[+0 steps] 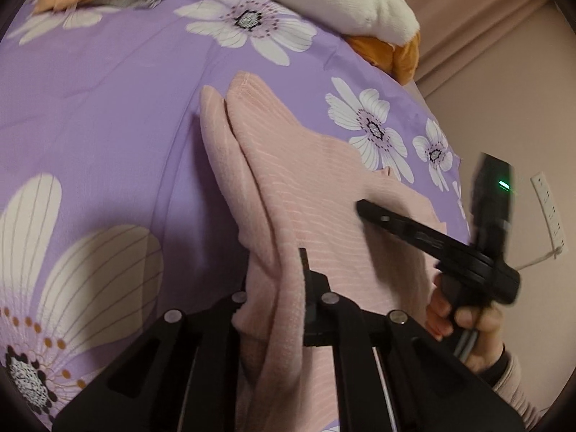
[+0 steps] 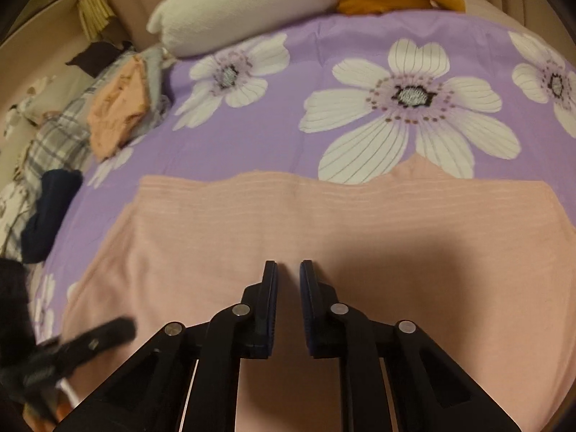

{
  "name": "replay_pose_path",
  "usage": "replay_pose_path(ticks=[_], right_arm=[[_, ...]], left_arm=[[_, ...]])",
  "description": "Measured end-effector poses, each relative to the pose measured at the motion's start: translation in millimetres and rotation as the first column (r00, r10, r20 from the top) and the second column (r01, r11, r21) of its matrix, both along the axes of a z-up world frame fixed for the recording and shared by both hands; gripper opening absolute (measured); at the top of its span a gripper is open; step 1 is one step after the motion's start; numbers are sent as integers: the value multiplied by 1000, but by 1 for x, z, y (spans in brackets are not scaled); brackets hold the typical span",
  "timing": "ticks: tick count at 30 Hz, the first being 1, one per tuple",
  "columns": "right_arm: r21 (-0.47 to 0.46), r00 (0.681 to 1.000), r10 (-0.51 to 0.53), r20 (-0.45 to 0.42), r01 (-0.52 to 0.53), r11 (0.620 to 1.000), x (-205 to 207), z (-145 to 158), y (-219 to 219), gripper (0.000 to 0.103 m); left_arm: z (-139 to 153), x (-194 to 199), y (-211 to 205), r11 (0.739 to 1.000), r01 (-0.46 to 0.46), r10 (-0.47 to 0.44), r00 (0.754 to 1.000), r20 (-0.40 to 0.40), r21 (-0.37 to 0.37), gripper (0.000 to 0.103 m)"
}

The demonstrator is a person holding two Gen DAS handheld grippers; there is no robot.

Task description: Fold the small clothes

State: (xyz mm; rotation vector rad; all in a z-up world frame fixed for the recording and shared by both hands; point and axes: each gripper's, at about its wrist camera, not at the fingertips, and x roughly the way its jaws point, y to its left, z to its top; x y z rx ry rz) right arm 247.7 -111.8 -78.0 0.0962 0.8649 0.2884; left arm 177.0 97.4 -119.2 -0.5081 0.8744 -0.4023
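Purple flowered bedspread (image 2: 273, 144) carries the pink top (image 2: 324, 223), spread flat. Left gripper (image 1: 277, 284) pinches a lifted fold of it; right gripper (image 2: 288, 270) hovers above, slightly parted, holding nothing. Thin knit could slip free, dropping the fold crooked.

One pink garment (image 2: 288, 223); two grippers (image 2: 288, 270); one white pillow (image 2: 252, 3)

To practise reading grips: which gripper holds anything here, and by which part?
The left gripper pinches a raised fold of the pink garment. The right gripper, slightly open, holds nothing.
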Motion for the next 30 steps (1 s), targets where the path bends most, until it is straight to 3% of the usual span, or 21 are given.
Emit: replay_pose_path(ticks=[5, 11, 18, 25, 30], right_arm=[[-24, 999, 9, -39, -10, 1000, 0, 4, 0, 9], [-4, 996, 95, -3, -95, 995, -47, 14, -4, 9], [-53, 988, 140, -60, -143, 988, -78, -12, 3, 9], [-40, 982, 183, -43, -184, 982, -108, -3, 6, 9], [-55, 975, 209, -73, -213, 975, -122, -29, 11, 9]], left_arm=[[4, 2, -7, 998, 1, -1, 1000, 4, 60, 8], [6, 1, -9, 996, -1, 0, 1000, 13, 89, 8], [9, 2, -15, 994, -8, 7, 1000, 3, 112, 8], [11, 1, -18, 991, -18, 19, 1000, -5, 133, 8], [14, 1, -25, 988, -28, 30, 999, -15, 155, 8]])
